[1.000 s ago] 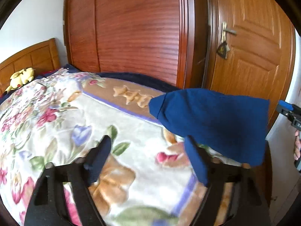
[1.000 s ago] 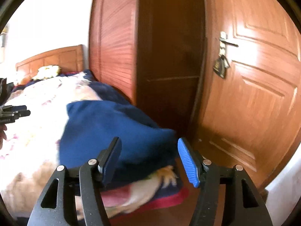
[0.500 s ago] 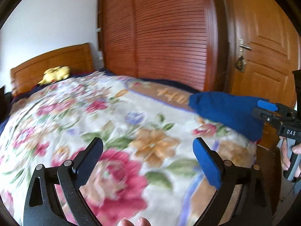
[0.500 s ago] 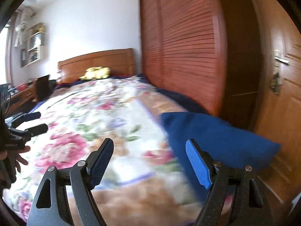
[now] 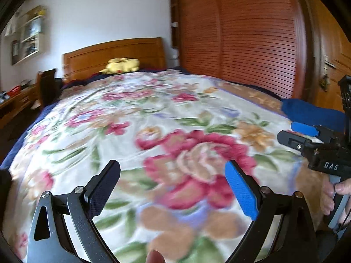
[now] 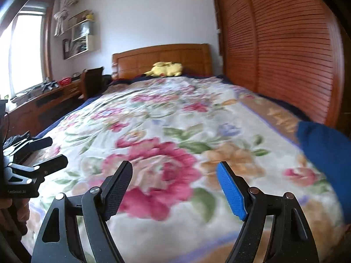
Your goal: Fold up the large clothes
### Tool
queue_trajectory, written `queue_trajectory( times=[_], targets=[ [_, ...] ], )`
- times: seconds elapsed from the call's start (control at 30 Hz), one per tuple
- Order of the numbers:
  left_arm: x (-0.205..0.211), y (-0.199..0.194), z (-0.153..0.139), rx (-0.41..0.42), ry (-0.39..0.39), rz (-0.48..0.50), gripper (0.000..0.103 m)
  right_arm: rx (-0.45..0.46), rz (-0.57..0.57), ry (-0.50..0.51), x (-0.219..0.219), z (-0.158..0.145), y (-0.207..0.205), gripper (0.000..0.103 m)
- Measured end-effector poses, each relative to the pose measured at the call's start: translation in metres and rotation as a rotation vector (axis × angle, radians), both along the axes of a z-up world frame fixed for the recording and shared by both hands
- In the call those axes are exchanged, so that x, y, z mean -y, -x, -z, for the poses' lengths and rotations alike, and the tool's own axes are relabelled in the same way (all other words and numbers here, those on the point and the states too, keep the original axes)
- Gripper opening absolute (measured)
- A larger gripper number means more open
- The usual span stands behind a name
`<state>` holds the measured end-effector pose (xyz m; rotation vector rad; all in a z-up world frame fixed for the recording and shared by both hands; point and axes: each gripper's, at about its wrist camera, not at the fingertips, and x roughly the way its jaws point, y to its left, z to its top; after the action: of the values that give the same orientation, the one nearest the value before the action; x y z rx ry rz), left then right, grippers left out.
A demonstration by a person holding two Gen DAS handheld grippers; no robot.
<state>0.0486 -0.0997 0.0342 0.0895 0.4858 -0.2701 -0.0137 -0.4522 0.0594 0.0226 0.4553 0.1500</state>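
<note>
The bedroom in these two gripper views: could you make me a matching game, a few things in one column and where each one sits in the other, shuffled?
Things:
1. yellow plush toy
2. blue garment
3. red basket
4. floral blanket

Places:
A. on the desk under the window
B. spread over the whole bed
C. at the headboard end of the bed
D. on the bed's near corner, wardrobe side

Pairs: 1-C, 2-D, 3-A, 4-B

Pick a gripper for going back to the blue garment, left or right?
Right gripper, probably: the blue garment lies at the bed's right edge, nearer it. The left gripper sits farther left. Both are open, empty.
</note>
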Motion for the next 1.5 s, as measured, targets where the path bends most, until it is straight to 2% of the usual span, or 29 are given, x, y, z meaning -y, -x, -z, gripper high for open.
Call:
queue_trajectory(
  times=[0.27, 0.37, 0.53, 0.93, 1.07, 1.5],
  targets=[
    [-0.062, 0.003, 0.015, 0.043, 0.001, -0.180, 0.097, 0.022, -0.091, 0.034, -0.042, 0.015, -0.039, 0.081],
    [-0.080, 0.004, 0.019, 0.057, 0.040, -0.219, 0.097, 0.050, -0.115, 0.047, -0.049, 0.022, -0.050, 0.081],
    [-0.094, 0.001, 0.025, 0.061, 0.023, -0.269, 0.097, 0.074, -0.130, 0.043, -0.048, 0.033, -0.051, 0.081],
    [-0.103, 0.008, 0.029, 0.070, 0.030, -0.271, 0.097, 0.099, -0.134, 0.046, -0.047, 0.049, -0.060, 0.081],
    [-0.102, 0.011, 0.028, 0.082, 0.009, -0.284, 0.097, 0.095, -0.135, 0.039, -0.047, 0.050, -0.059, 0.081],
    [-0.102, 0.013, 0.027, 0.085, 0.012, -0.285, 0.097, 0.099, -0.123, 0.027, -0.053, 0.050, -0.060, 0.081]
  ],
)
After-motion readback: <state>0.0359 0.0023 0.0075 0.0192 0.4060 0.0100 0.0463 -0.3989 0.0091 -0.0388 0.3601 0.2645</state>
